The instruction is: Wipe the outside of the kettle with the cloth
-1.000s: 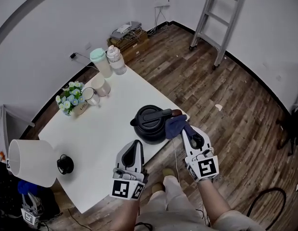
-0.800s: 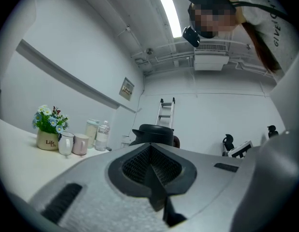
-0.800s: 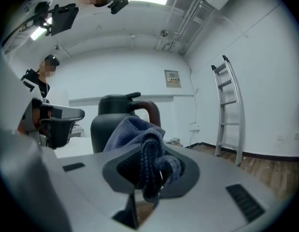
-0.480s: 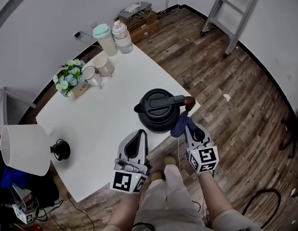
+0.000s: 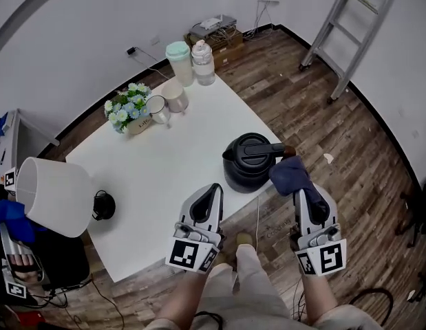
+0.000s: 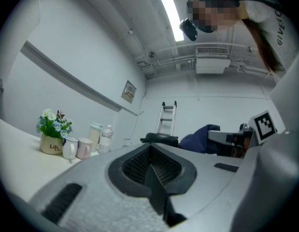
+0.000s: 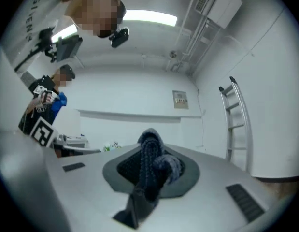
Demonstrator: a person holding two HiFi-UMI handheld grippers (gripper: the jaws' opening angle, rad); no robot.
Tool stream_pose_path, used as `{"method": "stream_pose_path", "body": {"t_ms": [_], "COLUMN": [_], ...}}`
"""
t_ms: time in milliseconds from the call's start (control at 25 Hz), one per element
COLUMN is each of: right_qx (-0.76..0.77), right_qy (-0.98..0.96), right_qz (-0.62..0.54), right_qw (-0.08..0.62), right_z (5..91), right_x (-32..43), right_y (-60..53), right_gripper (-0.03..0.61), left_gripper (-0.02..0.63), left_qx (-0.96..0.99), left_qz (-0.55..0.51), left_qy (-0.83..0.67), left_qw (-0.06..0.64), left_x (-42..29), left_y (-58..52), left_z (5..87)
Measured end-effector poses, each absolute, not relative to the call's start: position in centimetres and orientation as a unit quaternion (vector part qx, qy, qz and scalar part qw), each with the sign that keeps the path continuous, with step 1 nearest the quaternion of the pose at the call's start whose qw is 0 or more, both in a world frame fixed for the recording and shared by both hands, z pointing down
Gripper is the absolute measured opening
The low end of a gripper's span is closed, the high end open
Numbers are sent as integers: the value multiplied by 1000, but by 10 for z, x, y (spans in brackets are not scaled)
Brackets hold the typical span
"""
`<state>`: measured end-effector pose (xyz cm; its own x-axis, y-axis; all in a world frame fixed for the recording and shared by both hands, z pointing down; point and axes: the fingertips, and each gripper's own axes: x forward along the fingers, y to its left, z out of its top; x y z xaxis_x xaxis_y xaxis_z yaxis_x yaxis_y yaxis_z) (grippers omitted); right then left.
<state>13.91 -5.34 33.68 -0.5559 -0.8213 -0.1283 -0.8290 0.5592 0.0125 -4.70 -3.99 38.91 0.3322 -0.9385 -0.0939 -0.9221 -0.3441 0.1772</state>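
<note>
Black kettle [image 5: 250,162] sits upright near the right front corner of the white table [image 5: 164,163], lid on, handle pointing right. R gripper [image 5: 296,188] is clamped on a dark blue cloth [image 5: 288,175]. Its own view shows the fabric pinched btwn the jaws and bunched up over them. The cloth sits right at the kettle's handle side. It looks to be touching, but can't confirm. L gripper [image 5: 215,187] hangs over the table's near edge, just left of the kettle. Its jaws are closed together w/ nothing btwn them. At the table's far side: flower pot [image 5: 129,113], glass mug [image 5: 157,108], pale cup [image 5: 175,95], green-lidded tumbler [image 5: 179,60] and clear bottle [image 5: 203,62]. White lamp [image 5: 54,196] is at the left end. Ladder [image 5: 357,26] leans on the far wall.
</note>
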Motion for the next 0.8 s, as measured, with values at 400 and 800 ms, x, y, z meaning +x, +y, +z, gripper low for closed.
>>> {"method": "stream_pose_path", "body": {"t_ms": [400, 800], "right_qx": [-419, -449], "right_qy": [905, 885], "right_qz": [66, 20], "right_qw": [-14, -122], "right_z": [339, 433], "right_x": [4, -41], "right_y": [-35, -39], "right_gripper": [52, 52], "left_gripper": [6, 6], "left_qx": [802, 795], "left_qz": [-113, -55], "left_qy": [-586, -604], "left_qw": [30, 33], "left_x": [-85, -109], "left_y": [-27, -38], "left_z": [367, 412]}}
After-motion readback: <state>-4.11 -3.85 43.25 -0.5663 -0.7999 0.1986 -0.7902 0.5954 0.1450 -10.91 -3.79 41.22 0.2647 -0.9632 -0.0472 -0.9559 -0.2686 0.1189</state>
